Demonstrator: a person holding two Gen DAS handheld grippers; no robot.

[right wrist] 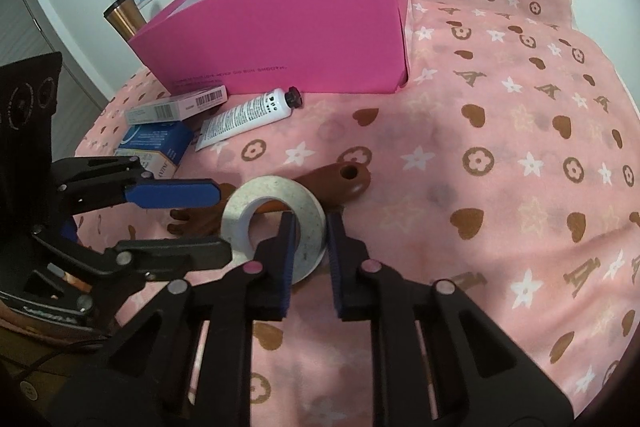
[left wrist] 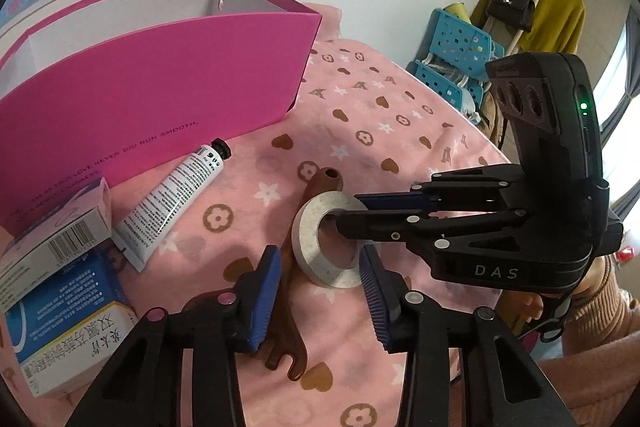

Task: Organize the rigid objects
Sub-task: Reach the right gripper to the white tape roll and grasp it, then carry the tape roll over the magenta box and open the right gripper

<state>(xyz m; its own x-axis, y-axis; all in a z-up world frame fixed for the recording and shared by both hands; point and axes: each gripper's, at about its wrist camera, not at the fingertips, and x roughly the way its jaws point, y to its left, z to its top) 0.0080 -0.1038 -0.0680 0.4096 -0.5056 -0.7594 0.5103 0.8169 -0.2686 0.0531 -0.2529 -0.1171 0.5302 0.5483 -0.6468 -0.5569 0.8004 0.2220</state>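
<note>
A white tape roll [left wrist: 320, 247] [right wrist: 310, 223] stands tilted on the pink cloth, leaning on a brown comb [left wrist: 316, 187] [right wrist: 340, 181]. My right gripper [right wrist: 311, 251] straddles the roll's wall, one finger in the hole, one outside; it looks closed on the wall. In the left wrist view the right gripper [left wrist: 348, 215] comes in from the right. My left gripper [left wrist: 320, 299] [right wrist: 216, 223] is open and empty, just in front of the roll above the comb. An open pink box [left wrist: 160, 83] [right wrist: 280, 31] stands behind.
A white tube with a black cap [left wrist: 172, 203] [right wrist: 248, 117] and two small cartons [left wrist: 52, 243] [right wrist: 160, 131] lie by the box. A metal tumbler [right wrist: 122, 15] stands behind the box at left. Blue baskets [left wrist: 456, 55] and a coat rack stand beyond the table.
</note>
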